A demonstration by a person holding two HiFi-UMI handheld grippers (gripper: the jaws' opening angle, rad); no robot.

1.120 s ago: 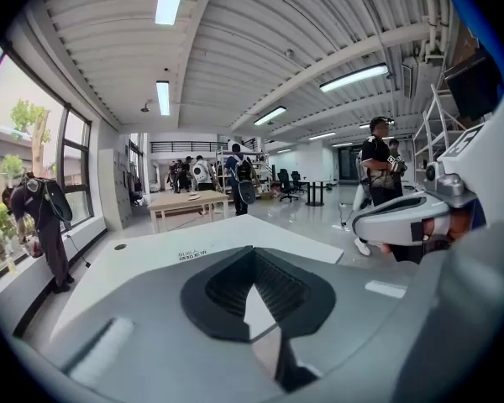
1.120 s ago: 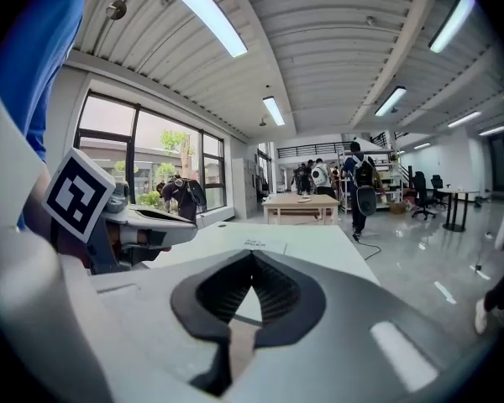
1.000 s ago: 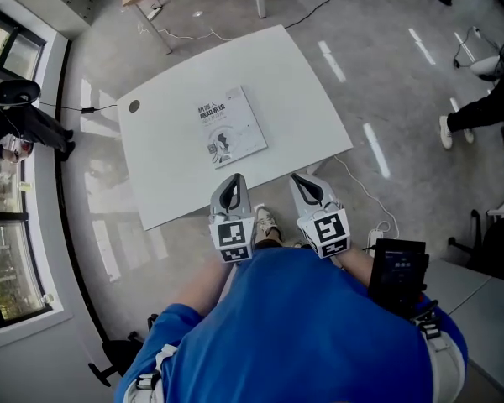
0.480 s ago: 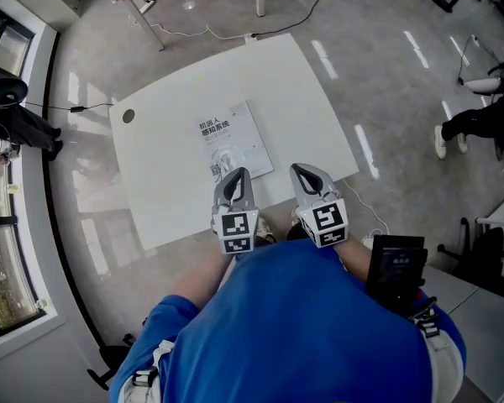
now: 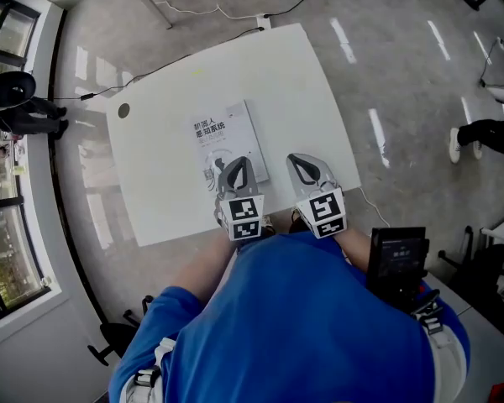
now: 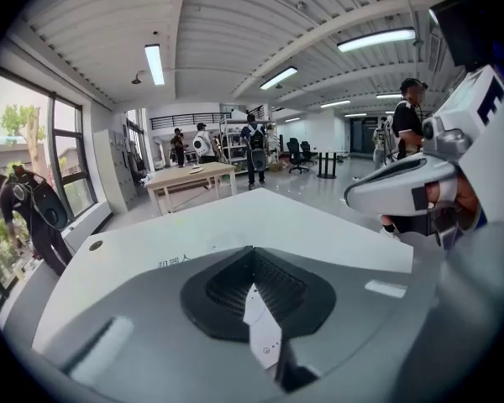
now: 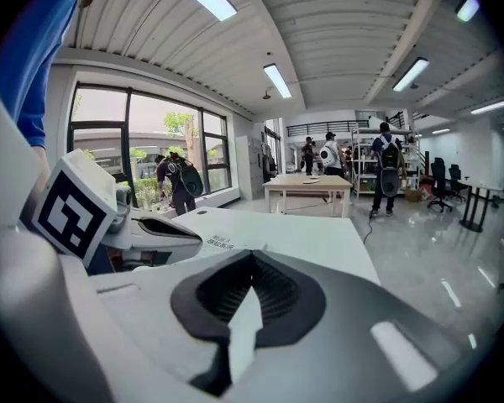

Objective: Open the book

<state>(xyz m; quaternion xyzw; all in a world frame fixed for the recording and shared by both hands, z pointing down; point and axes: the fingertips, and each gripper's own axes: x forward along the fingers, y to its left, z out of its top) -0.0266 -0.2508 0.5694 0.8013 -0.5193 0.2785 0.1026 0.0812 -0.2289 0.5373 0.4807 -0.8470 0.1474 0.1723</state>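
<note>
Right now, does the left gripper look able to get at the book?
Probably yes. The left gripper, jaws together, sits at the near edge of the closed book on the table, with nothing between them; contact cannot be told.

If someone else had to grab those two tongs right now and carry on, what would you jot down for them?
Left tongs: shut, empty, over the near end of the book; can't tell if they touch it.
Right tongs: shut, empty, over bare table just right of the book.
Book: closed, cover up, flat on the table.
Done: nothing on the book yet.
Left: lift the cover and open it.
</note>
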